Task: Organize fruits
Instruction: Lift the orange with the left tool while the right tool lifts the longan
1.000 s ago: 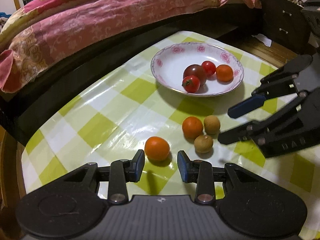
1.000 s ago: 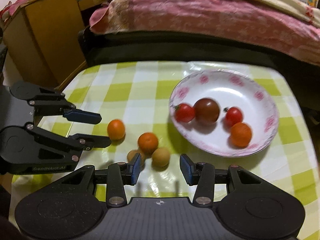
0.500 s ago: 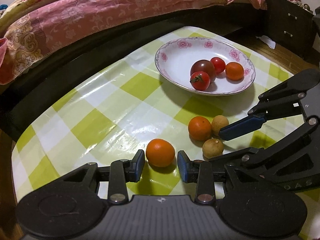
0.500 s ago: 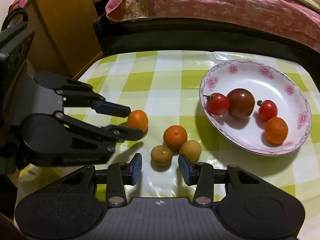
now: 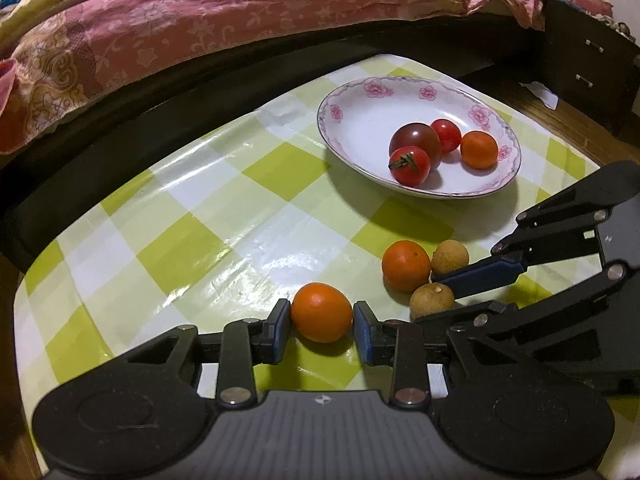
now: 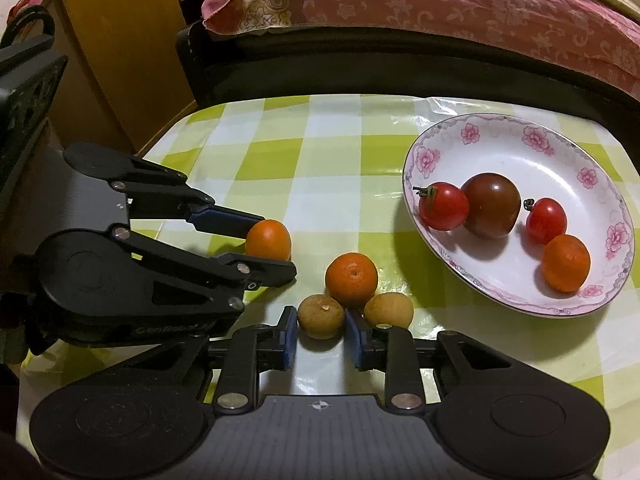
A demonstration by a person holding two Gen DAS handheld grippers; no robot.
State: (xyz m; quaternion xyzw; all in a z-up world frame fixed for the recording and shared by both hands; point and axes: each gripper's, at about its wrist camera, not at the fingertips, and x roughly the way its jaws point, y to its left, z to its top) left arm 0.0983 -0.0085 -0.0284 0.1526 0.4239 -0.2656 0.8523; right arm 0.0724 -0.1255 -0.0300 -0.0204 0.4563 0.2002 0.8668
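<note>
Left gripper (image 5: 321, 321): closed on the orange (image 5: 321, 312).
Right gripper (image 6: 321, 334): just closed, pinching a brown longan (image 6: 321, 317) on the desk (image 6: 320, 168).

Right tongs (image 6: 321, 334) have just closed onto a longan (image 6: 321, 317).

Both angled downward, left claw (image 5: 322, 322) and right claw (image 6: 321, 330) each clamp a fruit.

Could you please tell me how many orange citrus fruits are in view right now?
3: one orange fruit in the plate, one on the tablecloth beside two brown fruits, one between the left gripper's jaws.
</note>
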